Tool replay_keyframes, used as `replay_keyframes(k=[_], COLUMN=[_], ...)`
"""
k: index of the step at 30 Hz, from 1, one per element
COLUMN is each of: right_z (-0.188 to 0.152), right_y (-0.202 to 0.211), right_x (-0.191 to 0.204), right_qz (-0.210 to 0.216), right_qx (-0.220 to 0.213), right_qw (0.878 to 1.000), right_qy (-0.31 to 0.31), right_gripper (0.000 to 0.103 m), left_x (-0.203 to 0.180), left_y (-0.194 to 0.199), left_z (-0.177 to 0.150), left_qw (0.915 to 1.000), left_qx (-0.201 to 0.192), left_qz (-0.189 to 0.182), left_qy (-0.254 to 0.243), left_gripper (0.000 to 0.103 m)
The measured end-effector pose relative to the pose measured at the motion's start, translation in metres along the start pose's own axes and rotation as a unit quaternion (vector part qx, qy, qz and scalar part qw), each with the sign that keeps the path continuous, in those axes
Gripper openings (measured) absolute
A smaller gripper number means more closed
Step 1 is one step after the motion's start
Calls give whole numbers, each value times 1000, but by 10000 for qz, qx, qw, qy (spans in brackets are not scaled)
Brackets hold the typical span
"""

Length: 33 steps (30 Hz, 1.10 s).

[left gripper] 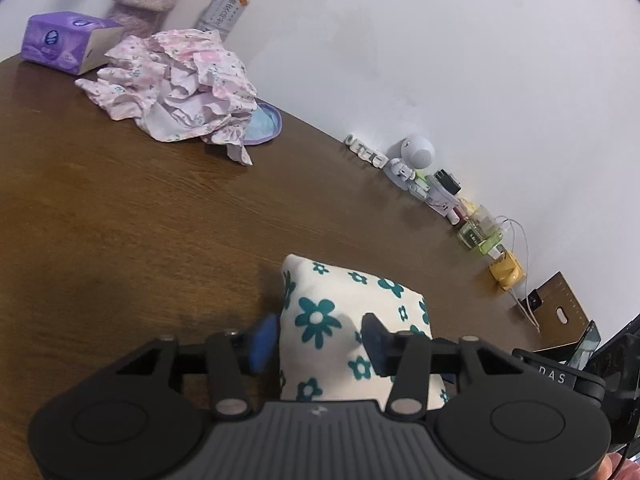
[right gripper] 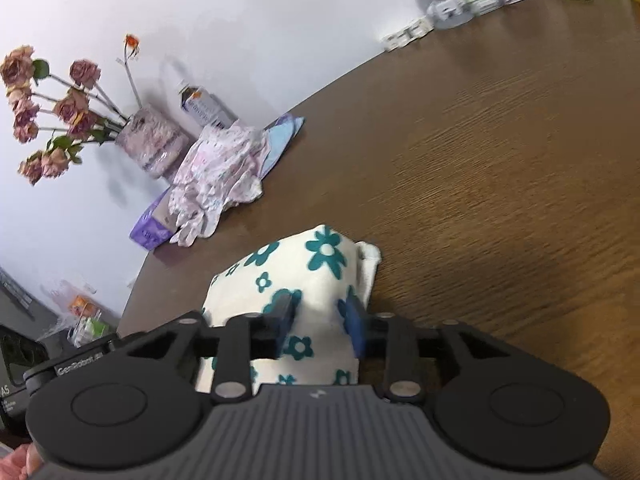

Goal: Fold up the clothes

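A folded white cloth with teal flowers (left gripper: 340, 284) rests on the brown wooden table (left gripper: 120, 220). In the left wrist view my left gripper (left gripper: 320, 340) is shut on its near end: one blue pad sits against the cloth's left edge and the other dents its right side. In the right wrist view the same cloth (right gripper: 288, 264) bulges up between the pads of my right gripper (right gripper: 320, 322), which is shut on its near part. A small fold of cloth sticks out at the far right corner.
A crumpled pink flowered garment (left gripper: 180, 84) lies at the far side beside a purple tissue box (left gripper: 60, 40), a bottle (left gripper: 228, 4) and a vase of dried roses (right gripper: 152, 144). A white figurine (left gripper: 416, 156) and small bottles line the wall.
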State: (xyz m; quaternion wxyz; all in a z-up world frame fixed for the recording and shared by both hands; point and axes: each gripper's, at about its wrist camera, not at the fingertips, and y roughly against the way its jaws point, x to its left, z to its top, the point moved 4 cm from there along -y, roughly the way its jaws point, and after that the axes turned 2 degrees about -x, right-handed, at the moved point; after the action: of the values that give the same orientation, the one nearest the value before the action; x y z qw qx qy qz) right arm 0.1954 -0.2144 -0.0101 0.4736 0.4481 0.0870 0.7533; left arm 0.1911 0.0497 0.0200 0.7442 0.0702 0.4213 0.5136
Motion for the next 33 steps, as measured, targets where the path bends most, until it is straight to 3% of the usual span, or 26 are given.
replay_keyframes(k=[5, 6, 8, 10, 12, 13, 16, 17, 18, 19, 22, 23, 25, 26, 27, 29, 30, 33], right_z=[-7, -8, -11, -11, -12, -13, -19, -22, -24, -26, -27, -27, -30, -33, -36, -41, -42, -44], right_y=[2, -1, -6, -2, 6, 10, 15, 13, 9, 7, 12, 16, 28, 32, 33, 32, 30, 27], right_x=[7, 8, 9, 9, 9, 8, 7, 7, 5, 4, 3, 4, 4, 5, 6, 7, 7, 7], right_qz=[-2, -9, 9, 14, -51, -75, -29, -16, 34, 80, 135, 133, 61, 50, 20, 28, 75, 151], right_qx=[150, 200, 239, 198, 117, 78, 159, 219, 264, 296, 168, 100, -50, -87, -49, 31, 52, 42], right_qw=[9998, 9996, 9995, 9996, 9997, 9996, 9996, 9995, 9995, 9995, 9997, 9998, 9997, 9995, 9993, 9992, 9994, 9996], right_qy=[152, 180, 184, 185, 224, 245, 246, 238, 171, 112, 87, 113, 228, 314, 371, 392, 330, 239], right_gripper=[45, 30, 26, 28, 46, 50, 51, 49, 33, 30, 31, 37, 50, 51, 50, 45, 32, 29], left_x=[-3, -3, -1, 2, 5, 6, 7, 6, 6, 7, 9, 9, 8, 7, 7, 6, 7, 12], left_y=[-7, -6, -2, 3, 5, 5, 2, 1, 2, 3, 11, 13, 15, 14, 13, 11, 12, 16], left_z=[-9, -9, -10, -11, -13, -15, -19, -20, -20, -21, -23, -25, -30, -32, -33, -34, -34, -35], left_qw=[10000, 10000, 9999, 9999, 9997, 9996, 9992, 9991, 9990, 9988, 9989, 9990, 9989, 9986, 9985, 9987, 9985, 9977], left_qx=[68, 58, 47, 22, 42, 62, 107, 100, 78, 64, 47, 52, 84, 117, 126, 88, 84, 68], left_qz=[-66, -79, -94, -50, -63, -86, -205, -238, -249, -277, -197, -180, -256, -321, -352, -338, -353, -362], left_qy=[-24, -1, 48, 144, 220, 250, 323, 333, 349, 389, 421, 402, 377, 398, 400, 377, 414, 573], left_gripper=[33, 33, 37, 47, 48, 47, 31, 31, 31, 32, 47, 48, 44, 34, 34, 33, 33, 46])
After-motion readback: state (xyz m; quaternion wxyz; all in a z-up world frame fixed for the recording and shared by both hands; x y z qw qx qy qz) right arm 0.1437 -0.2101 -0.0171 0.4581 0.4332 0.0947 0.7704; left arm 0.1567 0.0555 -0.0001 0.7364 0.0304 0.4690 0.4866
